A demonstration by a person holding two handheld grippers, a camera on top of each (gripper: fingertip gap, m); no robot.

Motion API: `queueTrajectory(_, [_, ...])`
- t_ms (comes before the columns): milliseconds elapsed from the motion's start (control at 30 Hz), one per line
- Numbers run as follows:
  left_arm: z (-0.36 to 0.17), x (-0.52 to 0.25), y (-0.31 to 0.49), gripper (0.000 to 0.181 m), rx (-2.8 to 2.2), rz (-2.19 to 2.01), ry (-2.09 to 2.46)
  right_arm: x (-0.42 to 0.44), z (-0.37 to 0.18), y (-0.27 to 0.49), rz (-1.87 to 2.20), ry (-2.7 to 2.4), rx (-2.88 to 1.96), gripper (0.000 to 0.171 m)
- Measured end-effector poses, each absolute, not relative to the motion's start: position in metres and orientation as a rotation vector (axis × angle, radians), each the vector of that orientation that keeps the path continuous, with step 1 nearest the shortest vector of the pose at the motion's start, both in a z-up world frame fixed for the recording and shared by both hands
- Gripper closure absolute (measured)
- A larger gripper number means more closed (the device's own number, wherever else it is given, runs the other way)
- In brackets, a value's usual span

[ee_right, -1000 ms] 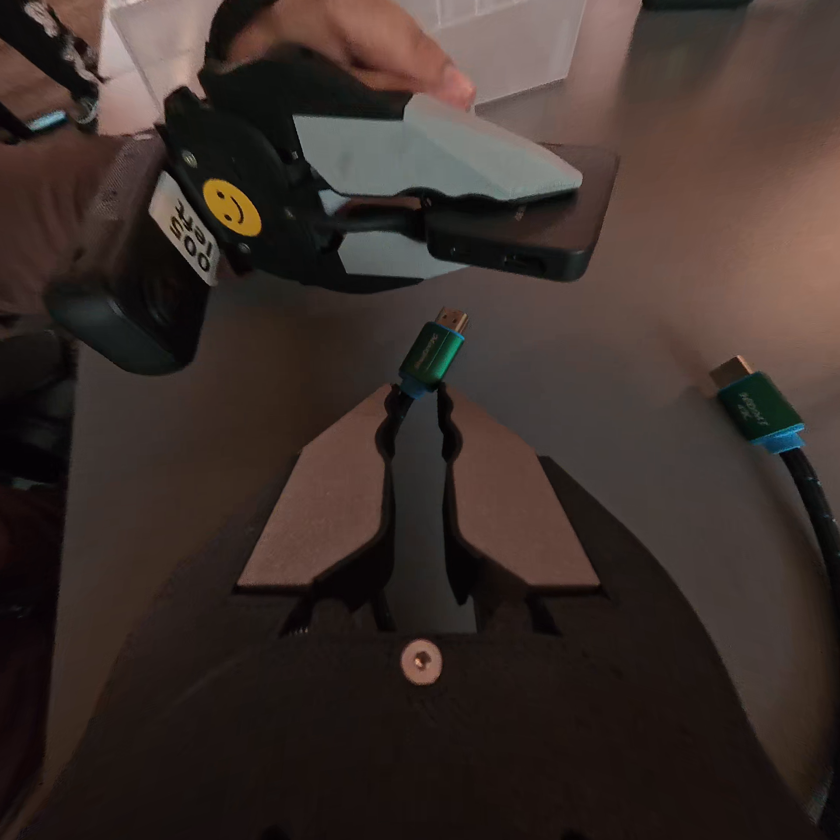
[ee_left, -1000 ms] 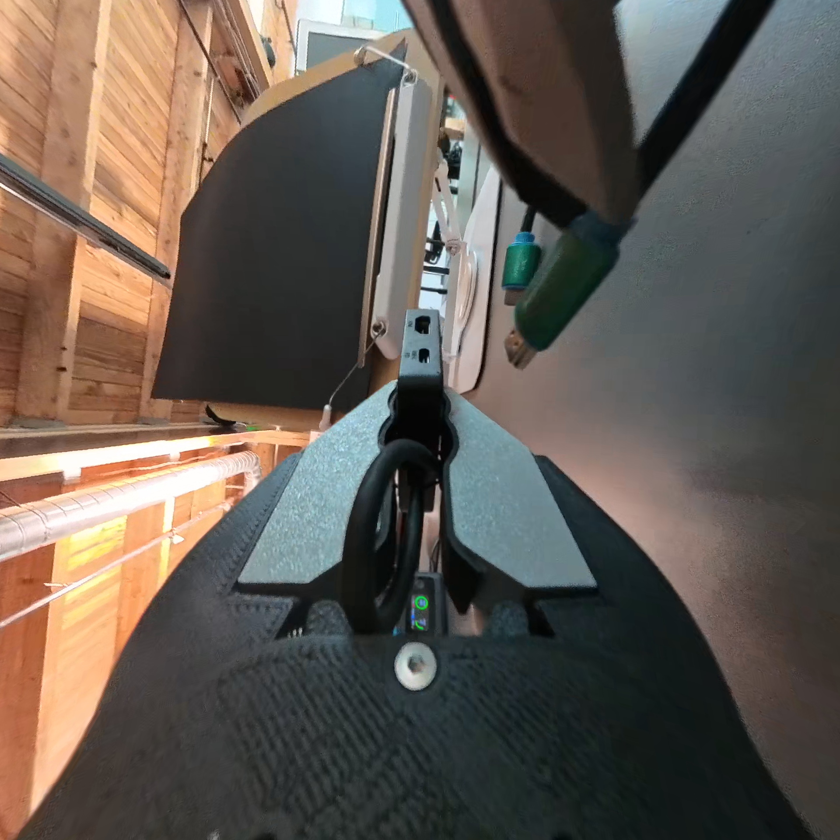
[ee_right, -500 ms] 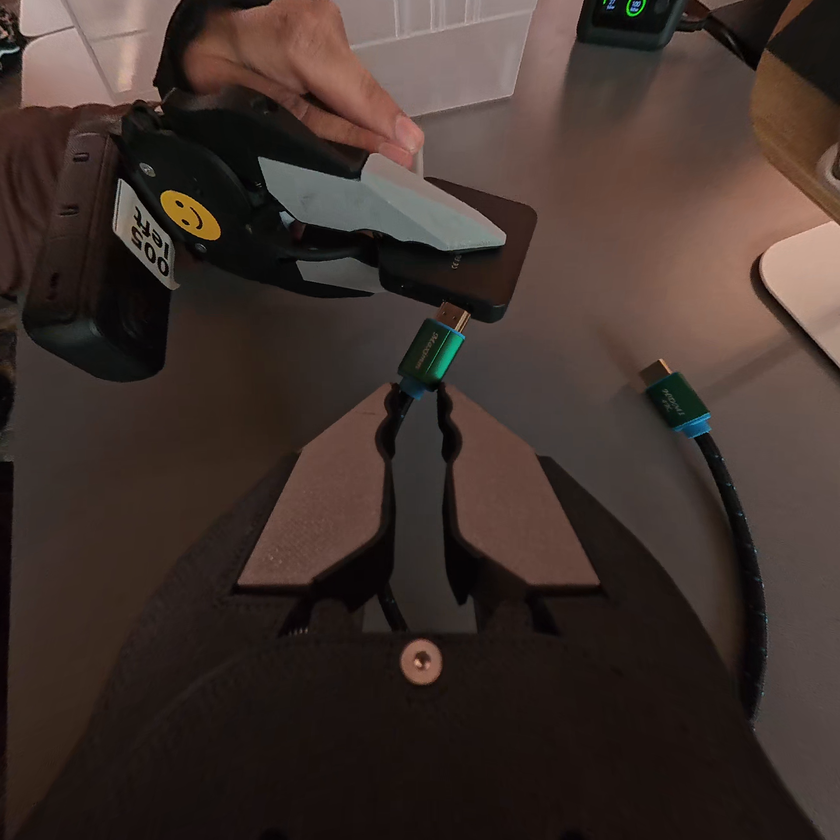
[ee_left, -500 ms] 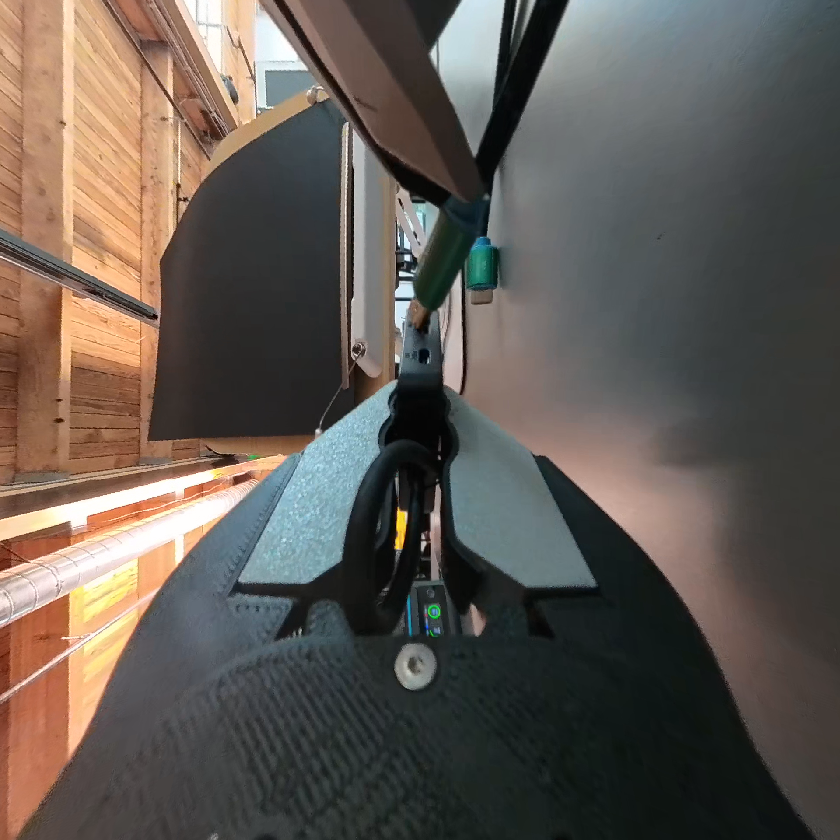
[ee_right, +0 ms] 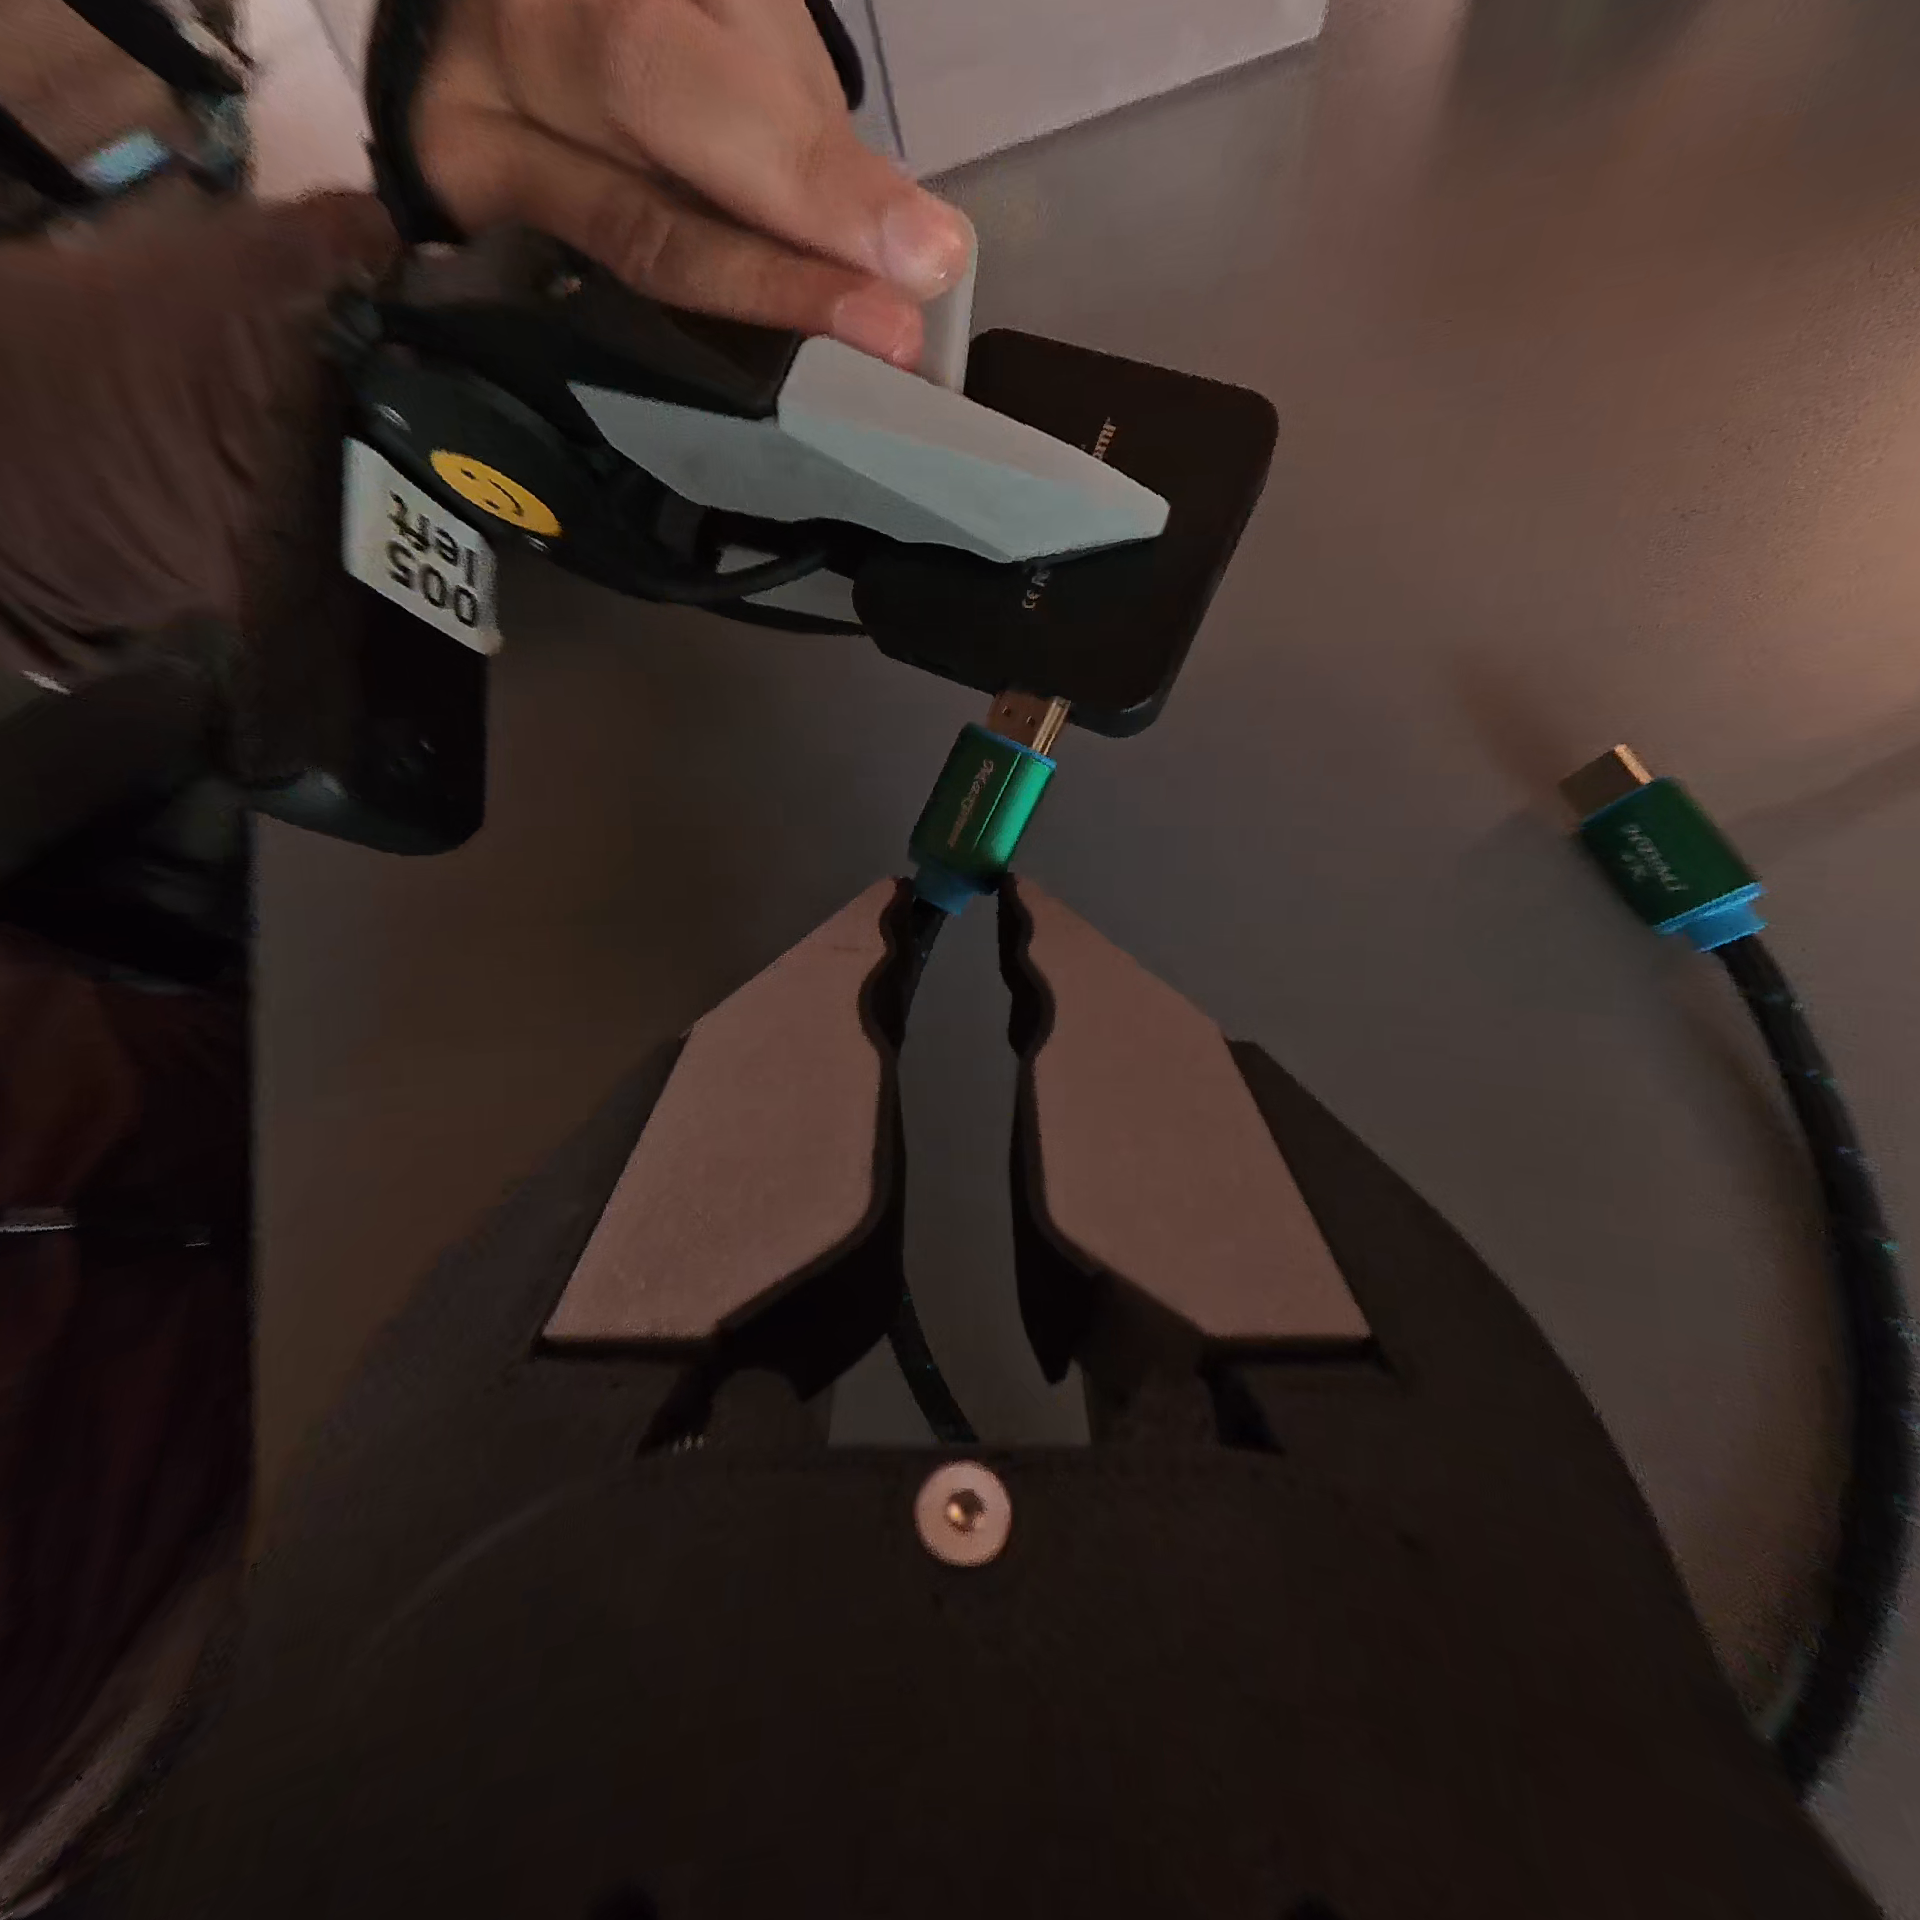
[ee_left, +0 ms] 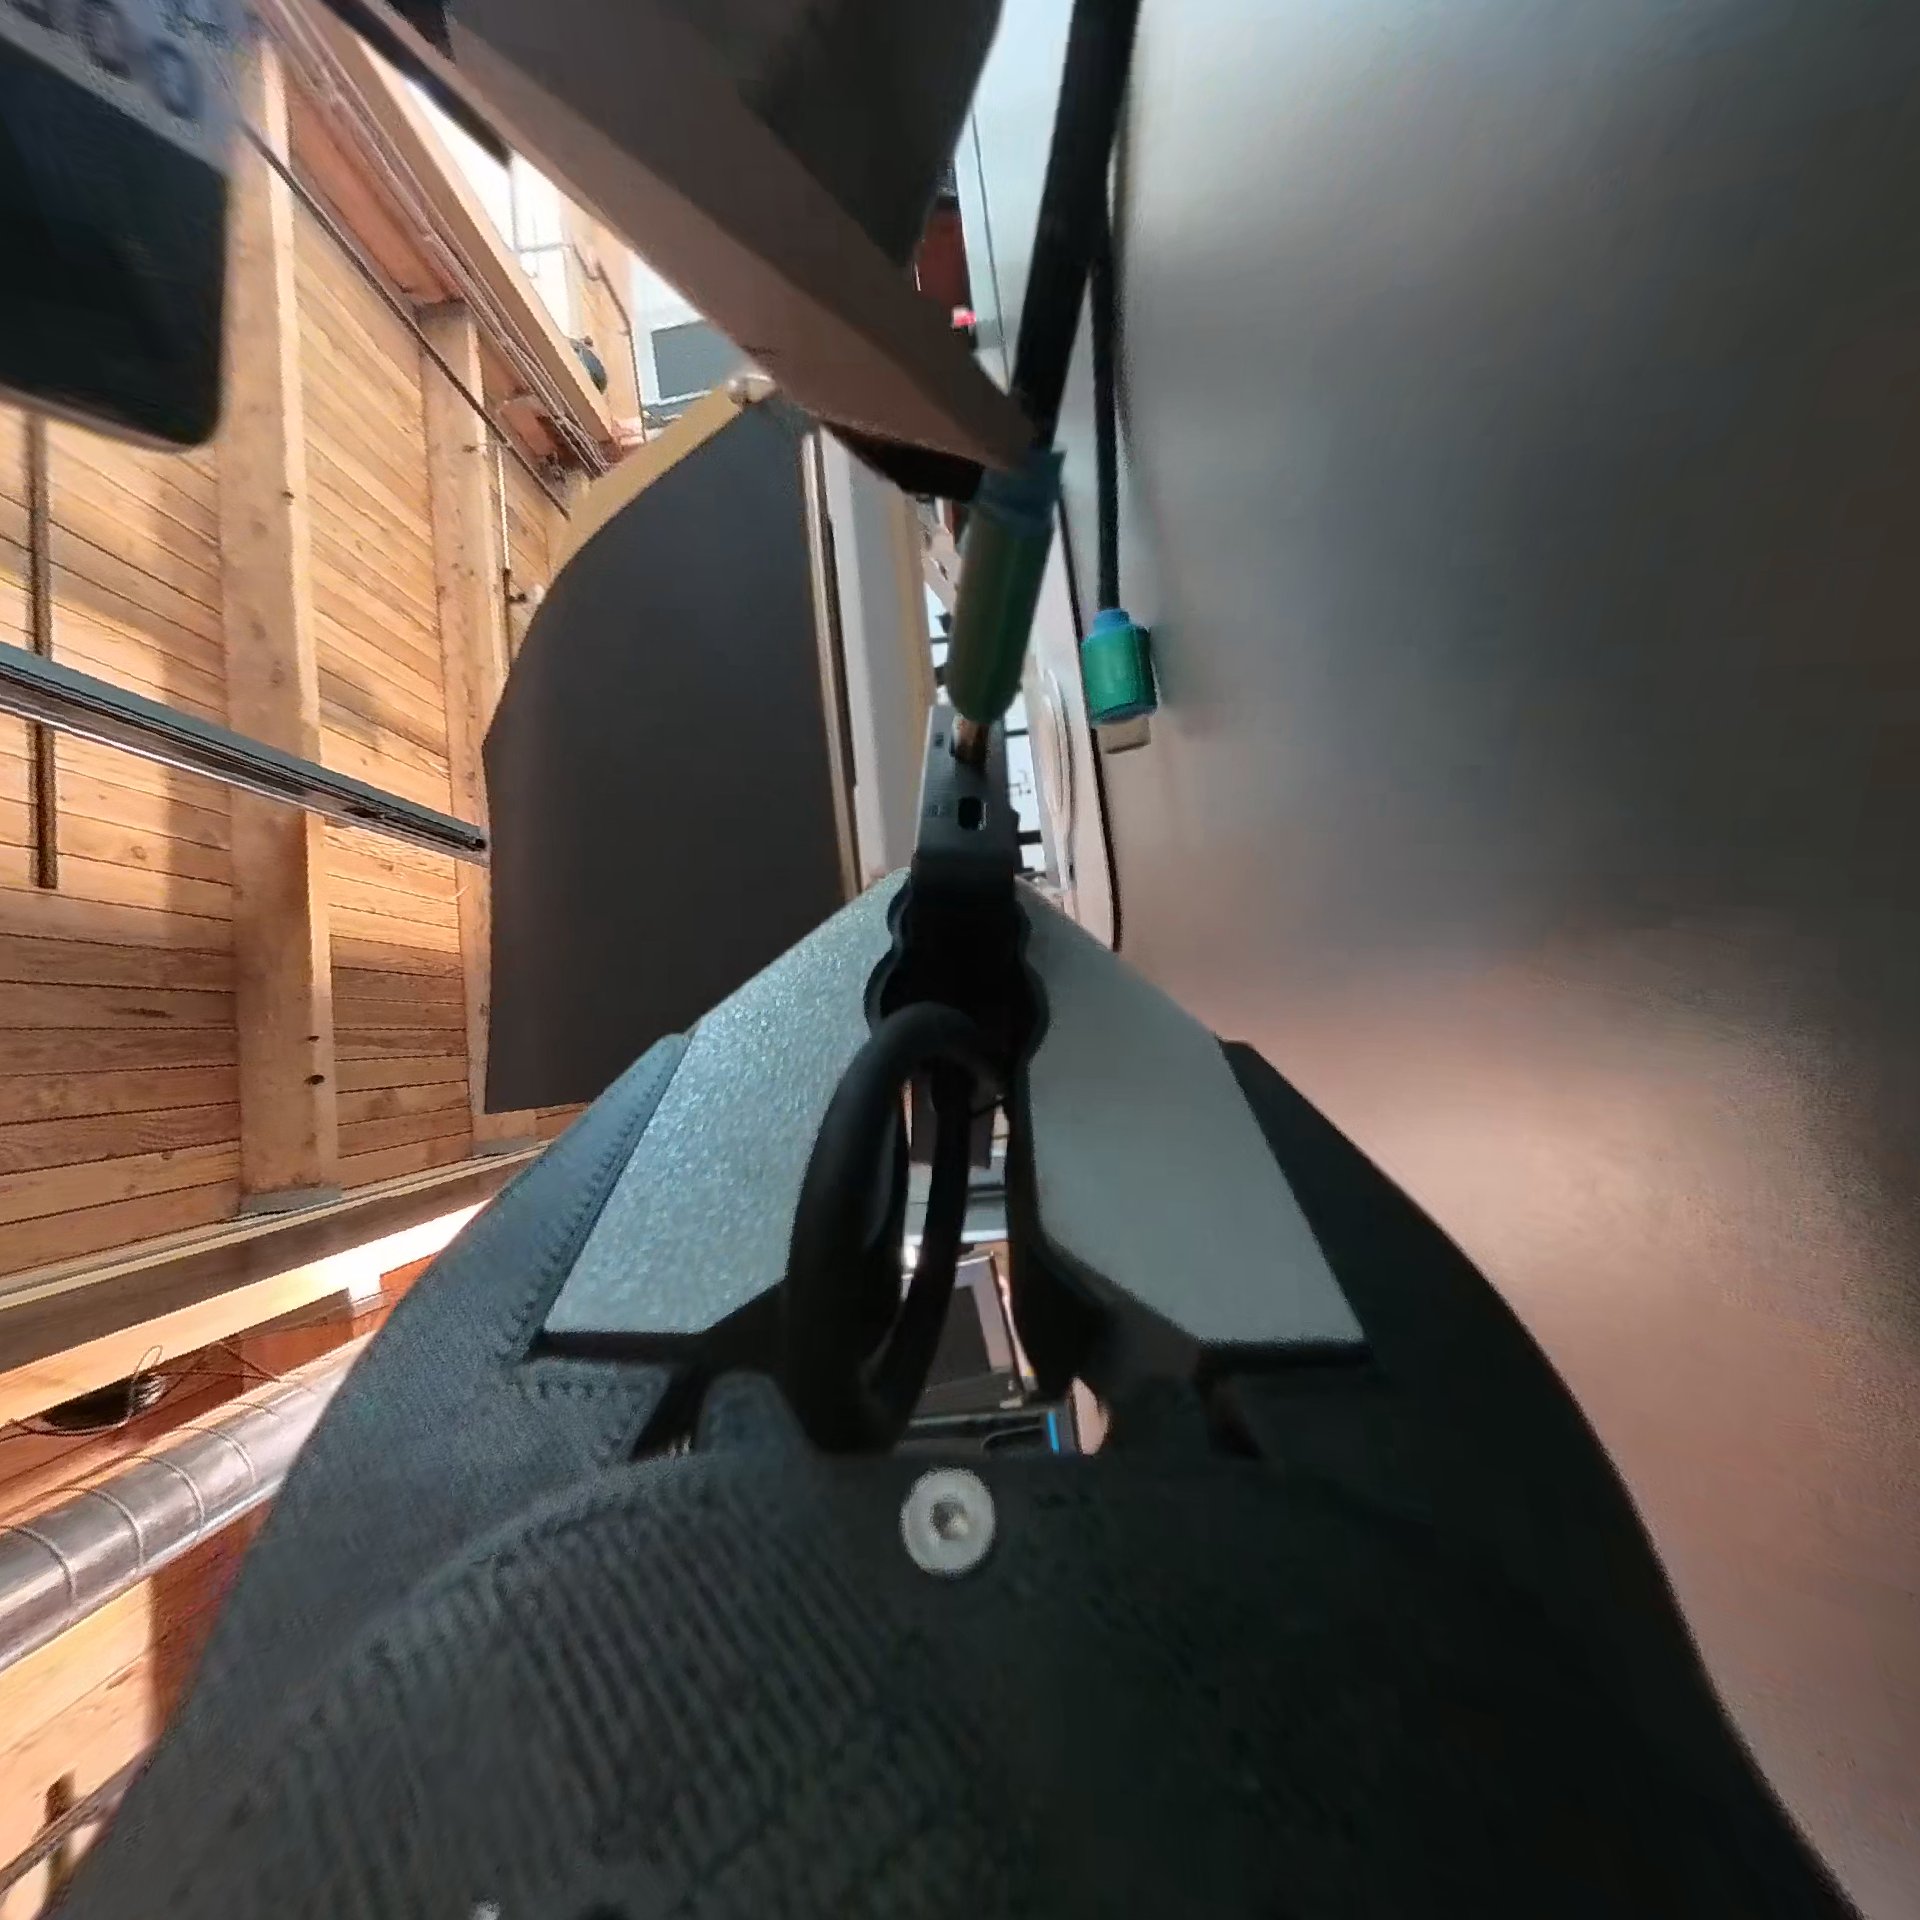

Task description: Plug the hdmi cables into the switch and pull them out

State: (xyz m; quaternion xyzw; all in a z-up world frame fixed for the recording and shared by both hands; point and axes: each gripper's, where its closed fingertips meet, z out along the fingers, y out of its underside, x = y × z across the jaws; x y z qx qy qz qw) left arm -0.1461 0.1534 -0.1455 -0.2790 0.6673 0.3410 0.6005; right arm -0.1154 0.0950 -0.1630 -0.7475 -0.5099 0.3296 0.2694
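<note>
Switch point(ee_right: 1132, 540) black, flat, green plug point(ee_right: 982, 805) entering

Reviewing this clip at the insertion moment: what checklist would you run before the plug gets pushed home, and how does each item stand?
1. Left gripper clamps the switch: ok, held off the table.
2. Right gripper holds the green plug at its blue collar: ok.
3. Metal tip at a port on the switch's edge: ok, tip meets the edge.
4. Plug in line with the port: cannot tell; it looks slightly angled.
5. Plug fully seated: not ok, metal still shows.
6. Second plug out of the way: ok, lying loose on the table.
</note>
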Motion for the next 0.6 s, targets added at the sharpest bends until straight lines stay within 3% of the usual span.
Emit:
queueTrajectory(133, [-0.1443,-0.1395,0.1468,0.169,-0.642,0.753,1.544,-0.1094,-0.158,0.0902,1.067,-1.345,-2.03,0.16])
queueTrajectory(600, [-0.1464,-0.1416,0.1453,0.17,-0.736,0.746,1.563,-0.1113,-0.1577,0.0896,1.005,-1.386,-2.0,0.159])
